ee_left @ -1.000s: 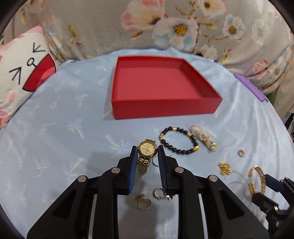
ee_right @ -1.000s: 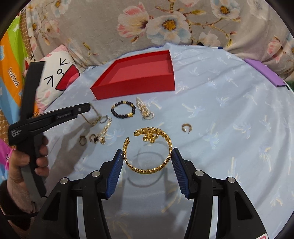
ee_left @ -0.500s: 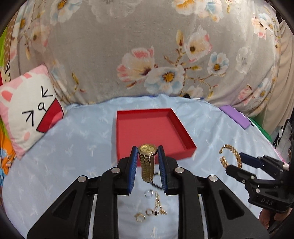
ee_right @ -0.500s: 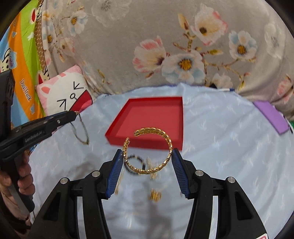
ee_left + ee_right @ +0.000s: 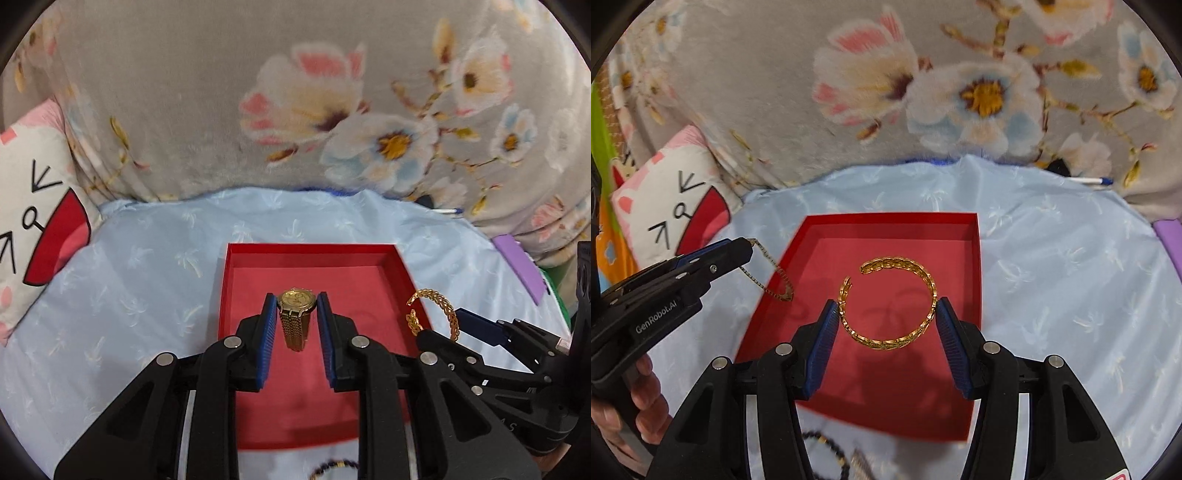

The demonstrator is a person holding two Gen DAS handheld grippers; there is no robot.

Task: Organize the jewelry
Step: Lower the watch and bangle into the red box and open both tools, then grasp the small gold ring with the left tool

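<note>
Both grippers point forward side by side, left gripper (image 5: 294,317) narrowly clamped, right gripper (image 5: 888,317) wider (each holding something).

I see a shiny gold metal watch (image 5: 296,301) with a mesh band and a glossy woven-link gold bangle (image 5: 888,305). The red tray (image 5: 974,258) looks matt like card. The sheet (image 5: 1071,266) is smooth pale-blue cloth; the fingers (image 5: 268,332) carry ribbed blue pads on black plastic.

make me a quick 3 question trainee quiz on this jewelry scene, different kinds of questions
1. True or false: the left gripper holds a gold watch over the red tray.
2. The right gripper grips: A) a beaded bracelet B) an open gold bangle C) a ring
3. Fill in: the red tray sits on a light ____ cloth.

Key: 1 true; 2 B; 3 blue
</note>
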